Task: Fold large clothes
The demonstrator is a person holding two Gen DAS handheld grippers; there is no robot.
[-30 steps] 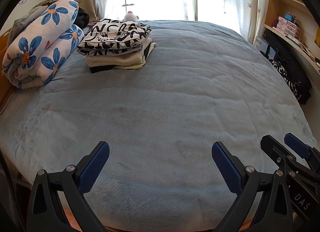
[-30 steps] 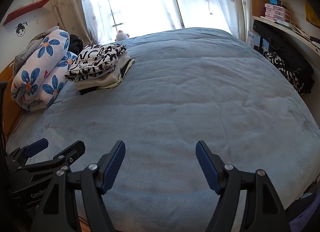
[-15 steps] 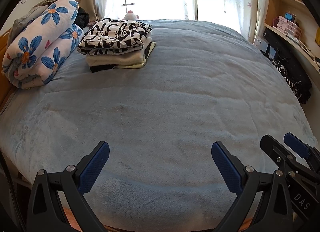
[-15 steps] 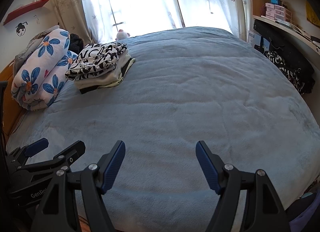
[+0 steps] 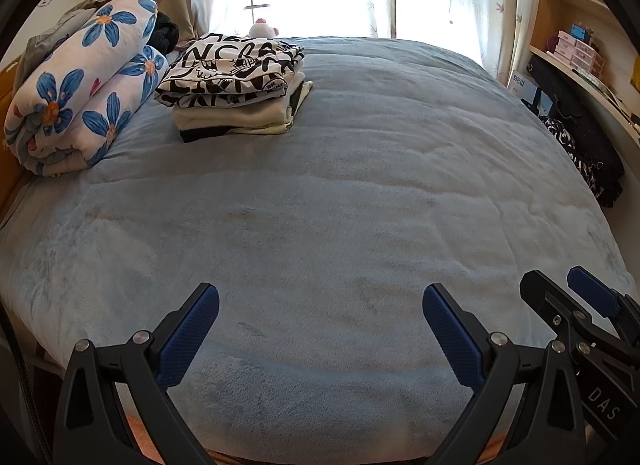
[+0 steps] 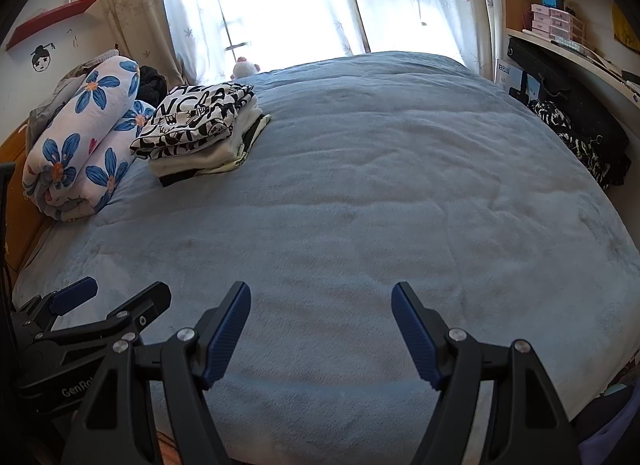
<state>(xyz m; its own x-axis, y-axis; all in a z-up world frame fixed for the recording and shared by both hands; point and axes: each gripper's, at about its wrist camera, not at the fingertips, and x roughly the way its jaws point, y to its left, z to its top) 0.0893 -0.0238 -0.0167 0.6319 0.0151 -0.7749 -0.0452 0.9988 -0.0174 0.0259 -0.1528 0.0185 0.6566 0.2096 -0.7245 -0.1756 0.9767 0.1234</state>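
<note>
A stack of folded clothes (image 5: 236, 89) (image 6: 200, 133), topped by a black-and-white printed garment, sits at the far left of the blue bed cover (image 5: 340, 193) (image 6: 380, 205). My left gripper (image 5: 320, 305) hangs open over the near edge of the bed with nothing between its blue pads. Beside it my right gripper (image 6: 320, 301) also stands open and holds nothing. In the left wrist view the right gripper (image 5: 560, 297) shows at the lower right; in the right wrist view the left gripper (image 6: 120, 297) shows at the lower left. No unfolded garment lies on the bed.
A rolled quilt with blue flowers (image 5: 80, 93) (image 6: 80, 137) lies left of the stack. A small plush toy (image 5: 262, 28) sits by the curtained window. Dark patterned clothes (image 5: 580, 153) (image 6: 576, 141) hang over the bed's right side below shelves (image 6: 560, 25).
</note>
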